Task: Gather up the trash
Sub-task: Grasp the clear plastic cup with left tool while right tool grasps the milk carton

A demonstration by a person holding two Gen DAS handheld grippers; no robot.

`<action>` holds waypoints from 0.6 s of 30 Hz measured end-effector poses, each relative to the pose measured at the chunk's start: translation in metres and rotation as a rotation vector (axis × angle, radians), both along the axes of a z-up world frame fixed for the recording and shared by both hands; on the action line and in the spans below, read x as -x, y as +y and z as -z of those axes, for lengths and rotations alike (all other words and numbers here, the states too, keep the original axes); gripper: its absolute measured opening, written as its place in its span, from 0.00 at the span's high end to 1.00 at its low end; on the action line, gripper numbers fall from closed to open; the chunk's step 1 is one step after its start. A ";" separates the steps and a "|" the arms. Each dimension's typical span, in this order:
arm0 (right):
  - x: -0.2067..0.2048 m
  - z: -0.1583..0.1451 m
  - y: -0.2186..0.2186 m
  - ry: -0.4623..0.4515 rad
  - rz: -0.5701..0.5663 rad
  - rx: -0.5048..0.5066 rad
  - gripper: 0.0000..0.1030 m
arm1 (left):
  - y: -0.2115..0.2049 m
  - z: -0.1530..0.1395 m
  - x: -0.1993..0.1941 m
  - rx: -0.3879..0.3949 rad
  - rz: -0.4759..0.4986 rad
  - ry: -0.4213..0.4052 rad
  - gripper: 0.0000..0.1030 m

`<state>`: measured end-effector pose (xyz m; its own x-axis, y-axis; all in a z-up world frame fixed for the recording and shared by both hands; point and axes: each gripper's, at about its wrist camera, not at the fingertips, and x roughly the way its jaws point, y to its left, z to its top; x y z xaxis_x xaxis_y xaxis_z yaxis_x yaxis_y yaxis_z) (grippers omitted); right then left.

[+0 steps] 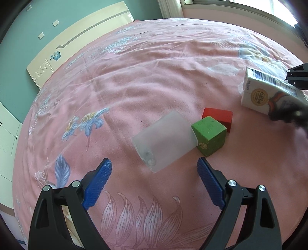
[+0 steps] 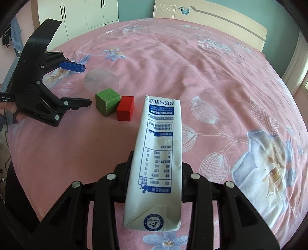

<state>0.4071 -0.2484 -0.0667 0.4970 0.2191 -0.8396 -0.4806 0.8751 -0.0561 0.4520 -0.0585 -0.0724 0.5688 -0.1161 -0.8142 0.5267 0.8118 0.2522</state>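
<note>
A clear plastic cup (image 1: 164, 139) lies on its side on the pink bedspread; it also shows in the right wrist view (image 2: 101, 80). My left gripper (image 1: 154, 167) is open, its blue fingers just short of the cup's base, one on each side; it also shows in the right wrist view (image 2: 85, 85). My right gripper (image 2: 156, 167) is shut on a white milk carton (image 2: 157, 157) and holds it above the bed. The carton also shows at the right edge of the left wrist view (image 1: 269, 94).
A green block (image 1: 209, 135) touches the cup's rim, with a red block (image 1: 218, 117) behind it. Both show in the right wrist view: green (image 2: 106, 103), red (image 2: 125, 110). A headboard (image 1: 77, 40) and a wardrobe (image 2: 82, 13) border the bed.
</note>
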 end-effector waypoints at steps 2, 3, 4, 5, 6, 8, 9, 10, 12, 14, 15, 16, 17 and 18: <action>-0.003 0.001 0.000 -0.001 0.000 0.007 0.64 | -0.003 0.002 -0.006 -0.006 0.005 0.001 0.11; -0.005 0.002 0.001 0.003 -0.005 0.005 0.64 | -0.004 0.003 -0.008 -0.006 0.003 0.000 0.11; -0.007 0.002 0.002 0.002 -0.007 0.010 0.64 | -0.005 0.003 -0.010 -0.004 0.009 0.002 0.11; -0.009 0.003 0.002 0.000 -0.008 0.015 0.64 | -0.006 0.003 -0.012 -0.001 0.011 -0.001 0.14; -0.011 0.004 0.002 0.004 -0.010 0.013 0.64 | -0.007 0.004 -0.016 -0.002 0.007 0.000 0.16; -0.016 0.004 0.002 0.002 -0.009 0.014 0.64 | -0.009 0.006 -0.021 -0.005 0.009 0.012 0.32; -0.018 0.004 0.002 0.005 -0.009 0.010 0.64 | -0.010 0.008 -0.024 -0.008 0.007 0.018 0.35; -0.020 0.004 0.001 0.005 -0.011 0.011 0.64 | -0.010 0.009 -0.026 -0.009 0.008 0.022 0.36; -0.024 0.003 0.001 0.007 -0.012 0.011 0.64 | -0.011 0.009 -0.029 -0.006 0.014 0.021 0.36; -0.027 0.004 0.002 0.008 -0.019 0.021 0.64 | -0.012 0.009 -0.031 -0.002 0.016 0.021 0.37; -0.029 0.003 0.002 0.010 -0.021 0.019 0.64 | -0.013 0.010 -0.033 -0.003 0.016 0.021 0.38; -0.031 0.003 0.003 0.012 -0.022 0.022 0.64 | -0.014 0.010 -0.035 0.001 0.015 0.025 0.46; -0.034 0.003 0.003 0.014 -0.023 0.023 0.64 | -0.015 0.011 -0.036 0.001 0.014 0.030 0.48; -0.036 0.003 0.004 0.013 -0.025 0.020 0.64 | -0.016 0.012 -0.037 -0.004 0.013 0.028 0.48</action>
